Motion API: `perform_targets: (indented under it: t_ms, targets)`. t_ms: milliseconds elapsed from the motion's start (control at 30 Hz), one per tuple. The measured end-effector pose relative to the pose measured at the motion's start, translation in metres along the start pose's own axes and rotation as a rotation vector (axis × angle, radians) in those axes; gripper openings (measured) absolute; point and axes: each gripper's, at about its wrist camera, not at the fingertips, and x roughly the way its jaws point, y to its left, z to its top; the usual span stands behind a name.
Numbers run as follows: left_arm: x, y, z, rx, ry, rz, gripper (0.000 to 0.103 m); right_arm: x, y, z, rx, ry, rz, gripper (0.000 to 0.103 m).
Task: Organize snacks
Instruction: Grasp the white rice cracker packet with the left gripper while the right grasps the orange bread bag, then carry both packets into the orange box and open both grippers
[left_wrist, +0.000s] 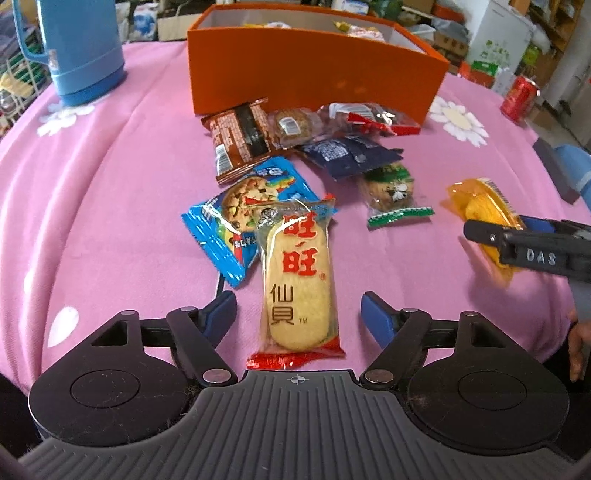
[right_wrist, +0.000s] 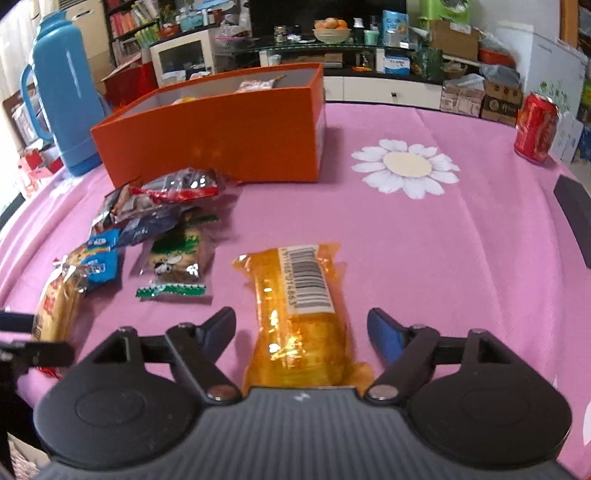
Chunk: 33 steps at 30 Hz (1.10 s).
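Left gripper (left_wrist: 299, 314): jaws apart, one rice-cracker packet (left_wrist: 297, 273) lying between, untouched. At 11 o'clock, one blue cookie packet (left_wrist: 236, 218); at 12, one orange box (left_wrist: 314, 70) holding snacks. Right gripper (right_wrist: 301, 332): jaws apart astride one orange-wrapped snack (right_wrist: 299, 314), pads clear. One red can (right_wrist: 535, 127) at 2 o'clock.

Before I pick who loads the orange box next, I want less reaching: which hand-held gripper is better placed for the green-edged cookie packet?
Probably right: the green-edged cookie packet lies nearer the right hand-held gripper; both straddle other packets.
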Motion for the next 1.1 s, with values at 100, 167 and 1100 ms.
perform_targets:
  t_ms: [100, 167, 1100]
  targets:
    - [0.003, -0.005, -0.002, 0.032, -0.012, 0.031, 0.025, 0.006, 0.006, -0.002, -0.049, 0.02, -0.014, 0.069]
    - [0.004, -0.01, -0.002, 0.081, -0.021, 0.086, 0.0, 0.004, 0.008, -0.001, -0.073, 0.004, -0.02, 0.042]
    - [-0.039, 0.05, 0.186, -0.036, -0.272, -0.072, 0.0, -0.016, 0.018, 0.165, 0.061, -0.264, 0.185, 0.041]
